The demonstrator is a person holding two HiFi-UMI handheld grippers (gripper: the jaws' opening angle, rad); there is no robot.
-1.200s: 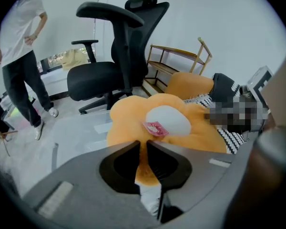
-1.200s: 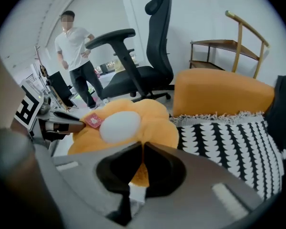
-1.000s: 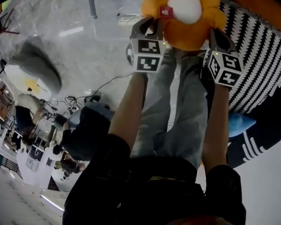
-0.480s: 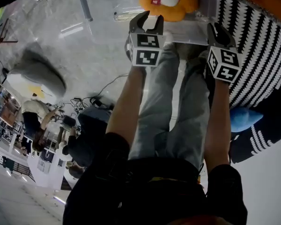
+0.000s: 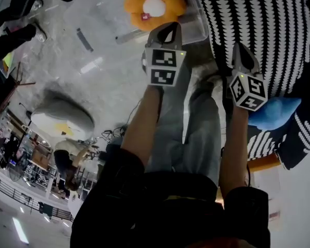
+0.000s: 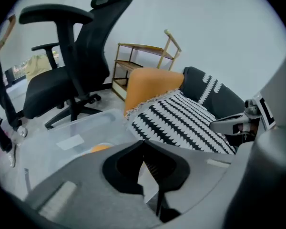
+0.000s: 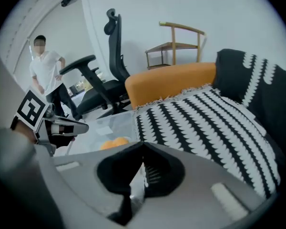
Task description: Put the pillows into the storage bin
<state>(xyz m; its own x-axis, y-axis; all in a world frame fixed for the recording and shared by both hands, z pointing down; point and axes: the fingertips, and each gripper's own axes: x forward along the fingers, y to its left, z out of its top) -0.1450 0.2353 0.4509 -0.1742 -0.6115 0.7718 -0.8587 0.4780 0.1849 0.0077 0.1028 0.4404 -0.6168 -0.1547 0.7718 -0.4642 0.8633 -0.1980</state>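
While the left tongs (image 5: pixel 169 29) and right tongs (image 5: pixel 241 51) have just closed empty, the round orange flower pillow (image 5: pixel 154 6), white-centred, lies face up in the clear storage bin (image 5: pixel 196 29) beyond the left tongs.

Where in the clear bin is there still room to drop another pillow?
Free: the floor of the storage bin between the orange flower pillow and the wall toward the office chair. Crowded: the side by the black-and-white pillow, which lies right beside the bin, with the flower pillow close to it.
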